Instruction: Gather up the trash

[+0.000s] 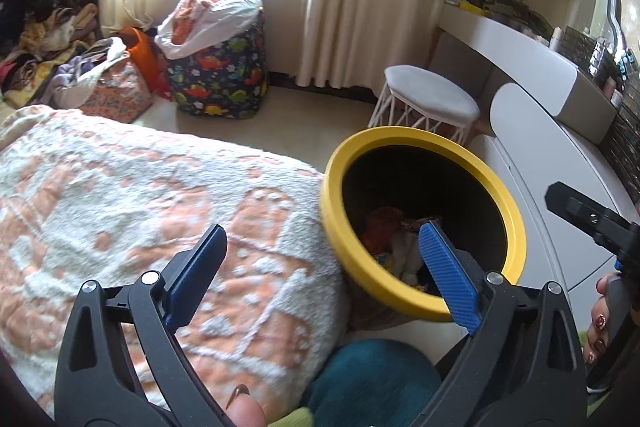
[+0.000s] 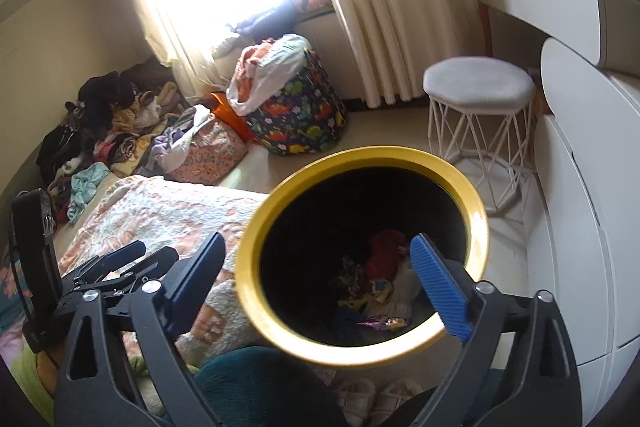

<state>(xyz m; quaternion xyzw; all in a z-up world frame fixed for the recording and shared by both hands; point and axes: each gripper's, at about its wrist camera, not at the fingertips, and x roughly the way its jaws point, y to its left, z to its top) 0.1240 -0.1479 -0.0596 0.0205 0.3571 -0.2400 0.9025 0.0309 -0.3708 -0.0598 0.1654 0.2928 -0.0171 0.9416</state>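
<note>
A round trash bin with a yellow rim (image 1: 516,227) (image 2: 248,251) stands on the floor between the bed and a white cabinet. Inside lie crumpled wrappers and paper trash (image 1: 394,243) (image 2: 380,279). My left gripper (image 1: 322,259) is open and empty, held over the bed edge and the bin's near rim. My right gripper (image 2: 318,267) is open and empty, held right above the bin's mouth. The left gripper also shows in the right wrist view (image 2: 120,263), at the lower left. The right gripper's tip shows at the right edge of the left wrist view (image 1: 584,215).
A bed with a peach and white blanket (image 1: 140,207) (image 2: 168,211) lies left of the bin. A white stool (image 1: 432,103) (image 2: 480,107), a white cabinet (image 2: 592,227), a dinosaur-print bag (image 1: 220,75) and clothes piles (image 2: 120,131) surround it. Slippers (image 2: 372,399) lie below.
</note>
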